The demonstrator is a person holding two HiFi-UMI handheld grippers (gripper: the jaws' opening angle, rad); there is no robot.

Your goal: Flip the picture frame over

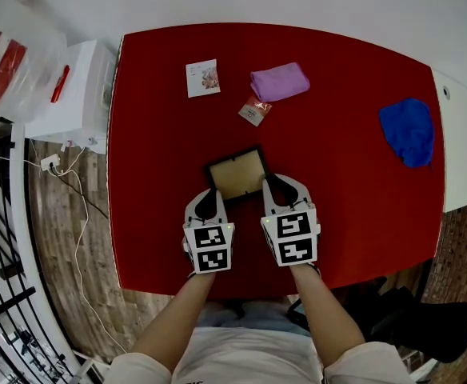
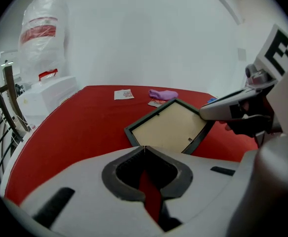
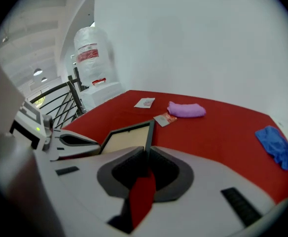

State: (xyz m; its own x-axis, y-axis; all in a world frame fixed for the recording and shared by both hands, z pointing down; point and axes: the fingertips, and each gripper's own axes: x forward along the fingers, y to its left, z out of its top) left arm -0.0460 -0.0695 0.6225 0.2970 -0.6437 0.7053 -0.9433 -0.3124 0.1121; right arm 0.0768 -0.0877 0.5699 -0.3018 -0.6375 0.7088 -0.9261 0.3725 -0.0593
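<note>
The picture frame [image 1: 237, 176] has a dark rim and lies back side up, its tan backing board showing, on the red table [image 1: 153, 174] in front of me. In the right gripper view the frame [image 3: 124, 139] runs into my right gripper [image 3: 146, 152], which is shut on its right edge, and that side is tilted up off the table. My left gripper [image 2: 144, 147] is shut with nothing visible between its tips, right at the near left corner of the frame [image 2: 168, 127]. In the head view the left gripper [image 1: 212, 192] and right gripper [image 1: 270, 182] flank the frame's near side.
A purple cloth [image 1: 279, 81], a small packet [image 1: 254, 111] and a white card [image 1: 202, 78] lie farther back on the table. A blue cloth [image 1: 408, 130] lies at the right. A white box [image 1: 73, 94] stands off the table's left edge. The table's front edge is just behind the grippers.
</note>
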